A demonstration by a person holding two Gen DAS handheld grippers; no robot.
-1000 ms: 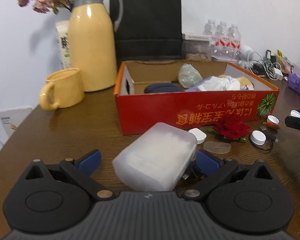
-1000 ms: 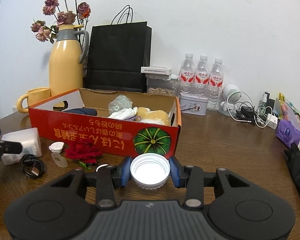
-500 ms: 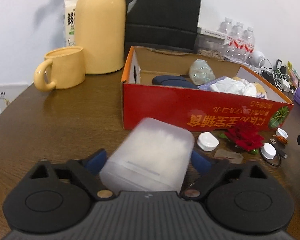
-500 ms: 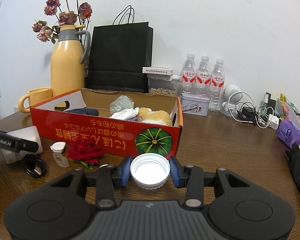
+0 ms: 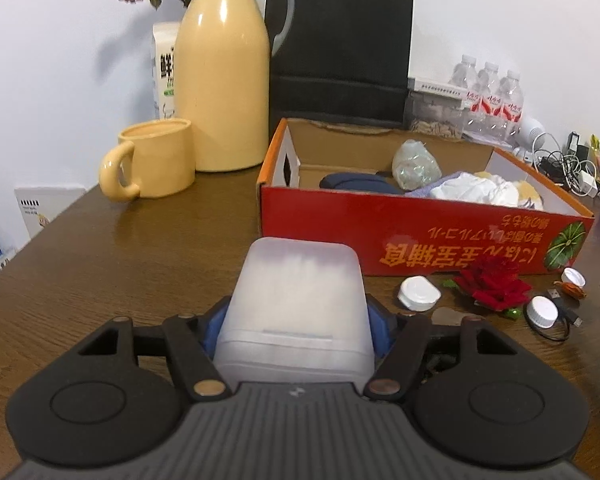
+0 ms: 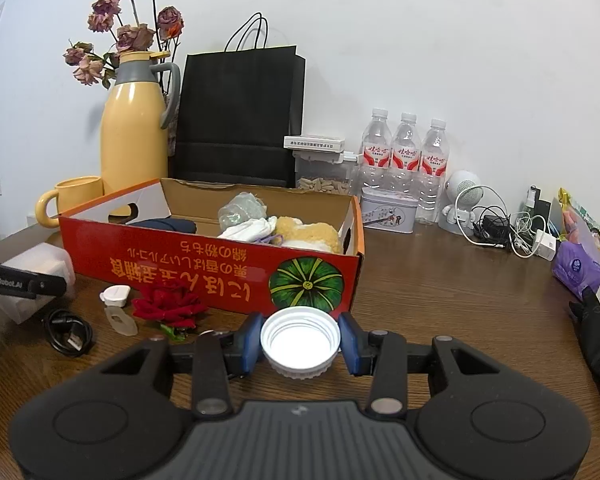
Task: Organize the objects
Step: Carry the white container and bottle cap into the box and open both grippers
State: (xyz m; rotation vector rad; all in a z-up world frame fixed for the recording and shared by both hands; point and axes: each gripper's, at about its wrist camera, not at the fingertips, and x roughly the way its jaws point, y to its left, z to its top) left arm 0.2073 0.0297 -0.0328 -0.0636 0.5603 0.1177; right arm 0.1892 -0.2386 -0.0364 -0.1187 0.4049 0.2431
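Table (image 5: 148, 240) of dark wood carries a red cardboard box (image 5: 420, 236) printed with a green pumpkin, standing open in front of a black paper bag (image 6: 236, 120) and beside a yellow thermos jug (image 5: 224, 92) and a yellow mug (image 5: 156, 160). Left tool (image 5: 296, 324) has its jaws closing on a frosted translucent plastic container (image 5: 296, 308); the blue pads lie against both side walls of the container, which sits just in front of the box's near wall. Right tool (image 6: 299, 344) is clenched on a white screw cap (image 6: 299, 342), open side facing the camera, held just in front of the pumpkin-printed corner of the box. Box interior holds a dark blue item (image 5: 360, 182), a crumpled clear wrapper (image 5: 414, 162), white cloth (image 5: 472, 190) and a tan plush item (image 6: 316, 232). On the table in front of the box lie a red artificial rose (image 6: 168, 304), a small white lid (image 6: 116, 294) and a coiled black USB cable (image 6: 66, 330). Three water bottles (image 6: 406, 152) stand at the wall.
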